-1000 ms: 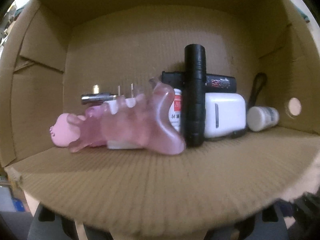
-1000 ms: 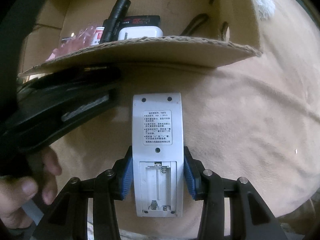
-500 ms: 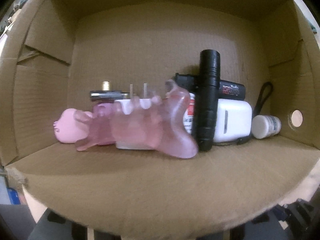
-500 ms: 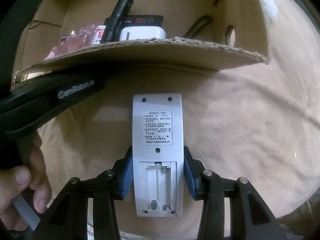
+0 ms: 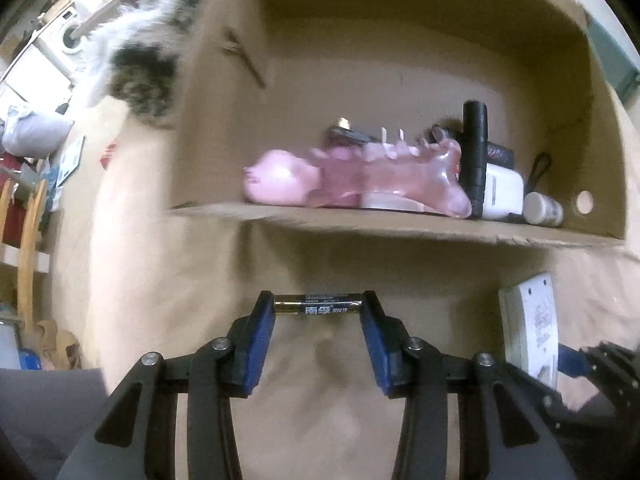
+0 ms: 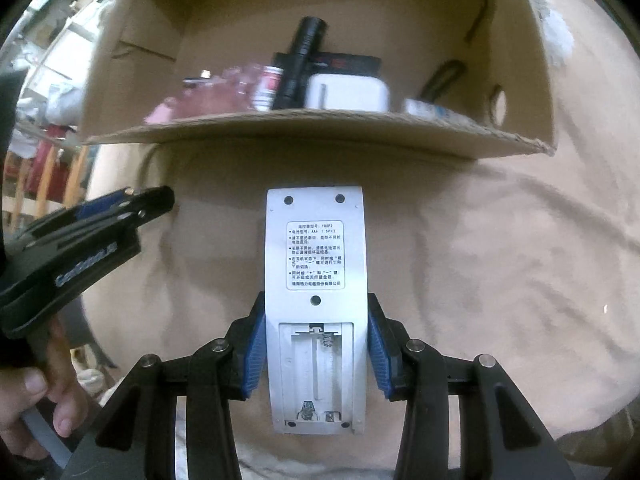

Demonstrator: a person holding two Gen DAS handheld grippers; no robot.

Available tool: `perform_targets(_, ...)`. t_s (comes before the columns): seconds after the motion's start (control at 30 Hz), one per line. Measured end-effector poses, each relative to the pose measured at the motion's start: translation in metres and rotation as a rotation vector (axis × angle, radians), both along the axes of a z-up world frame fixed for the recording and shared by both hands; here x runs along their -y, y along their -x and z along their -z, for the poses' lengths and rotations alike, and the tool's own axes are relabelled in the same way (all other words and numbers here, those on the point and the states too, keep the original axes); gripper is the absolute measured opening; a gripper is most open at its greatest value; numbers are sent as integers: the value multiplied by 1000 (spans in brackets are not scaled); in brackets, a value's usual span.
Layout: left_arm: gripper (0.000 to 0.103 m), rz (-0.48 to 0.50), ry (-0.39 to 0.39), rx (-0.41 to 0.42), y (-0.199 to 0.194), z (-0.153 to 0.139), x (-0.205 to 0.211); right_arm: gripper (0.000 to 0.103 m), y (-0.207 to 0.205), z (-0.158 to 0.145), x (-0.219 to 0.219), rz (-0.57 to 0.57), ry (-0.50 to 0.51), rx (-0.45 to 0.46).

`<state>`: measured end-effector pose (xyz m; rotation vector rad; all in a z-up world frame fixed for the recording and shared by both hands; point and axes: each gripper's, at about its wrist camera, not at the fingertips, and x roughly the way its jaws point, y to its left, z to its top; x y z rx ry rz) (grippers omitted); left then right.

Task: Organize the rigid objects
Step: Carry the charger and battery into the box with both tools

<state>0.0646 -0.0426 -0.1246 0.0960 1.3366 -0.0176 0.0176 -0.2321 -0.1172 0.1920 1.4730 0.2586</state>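
Now the left gripper (image 5: 318, 309) clamps a black-and-gold AAA battery (image 5: 318, 306) end to end, printed 南孚, just below the cardboard box (image 5: 400, 227). Beside it, the right gripper (image 6: 316, 354) grips a white remote (image 6: 316, 280), label up, battery bay open and empty.

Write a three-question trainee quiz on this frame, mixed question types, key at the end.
1. True or false: the battery bay of the remote is empty.
2. What does the left gripper hold? A) flashlight B) battery C) pill bottle
3. Fill in: the black flashlight stands inside the cardboard ____.

Key:
1. True; the right gripper clamps the remote, bay open, no cells in it.
2. B, the battery, end to end between the pads.
3. box
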Motion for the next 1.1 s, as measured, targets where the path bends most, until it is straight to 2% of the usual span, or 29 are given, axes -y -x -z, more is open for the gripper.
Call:
perform_targets(0.3, 40, -1, 36, 106, 8, -63, -56, 46, 6, -25, -17, -16, -131, 26)
perform_targets(0.53, 40, -18, 93, 140, 19, -91, -36, 46, 12, -51, -15, -25, -208, 86)
perform_targets(0.7, 40, 4, 105, 193, 16, -112, -13, 46, 6, -79, -10, -23, -266, 166)
perform_targets(0.87, 40, 36, 91, 253, -6, -119, -3, 46, -16, -101, 1, -5, -259, 279)
perform_targets(1.1, 40, 42, 113, 248, -44, -113, 4, 46, -63, -95, 23, 70, -251, 294)
